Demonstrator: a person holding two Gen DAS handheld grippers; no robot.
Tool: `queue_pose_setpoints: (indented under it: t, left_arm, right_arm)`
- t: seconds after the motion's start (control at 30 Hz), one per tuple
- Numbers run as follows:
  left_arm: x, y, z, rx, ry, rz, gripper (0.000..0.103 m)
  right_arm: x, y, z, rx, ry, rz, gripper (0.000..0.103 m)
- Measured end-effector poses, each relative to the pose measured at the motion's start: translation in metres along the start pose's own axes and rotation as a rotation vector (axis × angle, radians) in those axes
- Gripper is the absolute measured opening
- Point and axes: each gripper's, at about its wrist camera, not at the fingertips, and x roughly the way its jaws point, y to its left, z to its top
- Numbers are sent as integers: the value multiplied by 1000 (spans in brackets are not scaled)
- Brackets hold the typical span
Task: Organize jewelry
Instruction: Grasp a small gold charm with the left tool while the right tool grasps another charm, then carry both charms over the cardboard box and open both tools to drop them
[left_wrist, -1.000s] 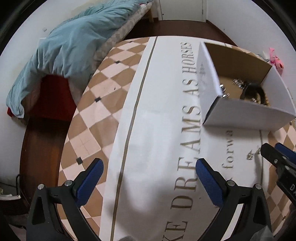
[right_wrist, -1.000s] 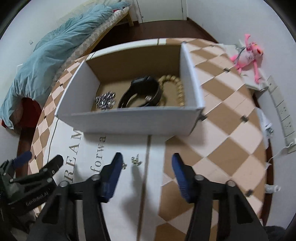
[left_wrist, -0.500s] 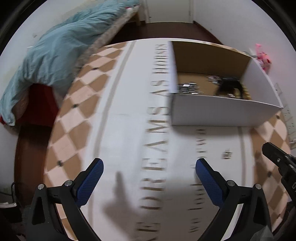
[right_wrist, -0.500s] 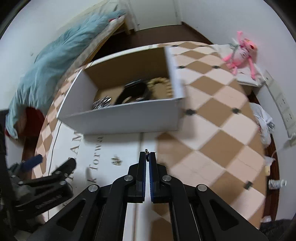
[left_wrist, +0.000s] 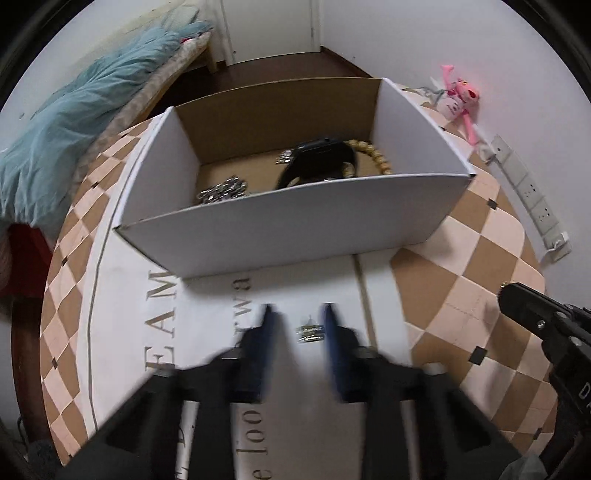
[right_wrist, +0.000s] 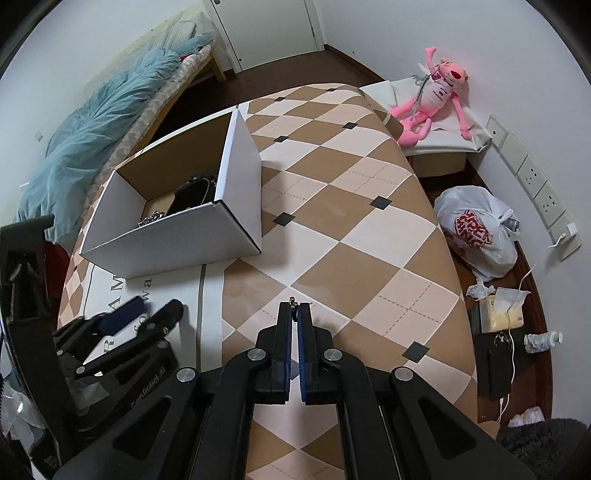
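Now left gripper (left_wrist: 298, 325), half a second earlier spread wide left of box (left_wrist: 280, 236), straddled earring (left_wrist: 309, 331) in front of box, unpinched. Right gripper (right_wrist: 294, 314) stayed pressed on other earring (right_wrist: 292, 302), lifted right of box; drop-in likely next.

We see the left gripper (left_wrist: 299, 321) smeared by motion blur, so its jaws show only soft edges. Between them lies a small metal piece (left_wrist: 309, 331), too small and blurred for us to name. In the right wrist view a tiny metal bit (right_wrist: 292, 301) pokes out at the tips of the right gripper (right_wrist: 294, 314); we cannot tell what it is. The near wall of the box (left_wrist: 295, 229) hides the lower part of the black strap (left_wrist: 317, 162), the beaded bracelet (left_wrist: 373, 153) and the silver chain (left_wrist: 221, 192). At 3 o'clock in the left wrist view, the right gripper is cut by the edge. The desk (right_wrist: 351, 229) print is partly covered by the box.
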Motion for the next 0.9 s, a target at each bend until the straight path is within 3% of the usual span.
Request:
queue_pose_setpoints:
  t: [0.07,0.3,0.57,0.9]
  left_arm:
    - [1,1,2,5,-3,0,9]
    - [-2,6,-5,-11,-4,-14,9]
    - [-31,16,-2,-47,-42,-51,9]
    - [-83,39,35,-73,-146,-91,9]
  right_arm:
    - [-1,1,1,2,-6,4,3]
    - [-11,6,7,3,-30,25,3]
    - [-32,18,15,-11,-69,67,3]
    - [-62,42,44,-40,-126,145,3]
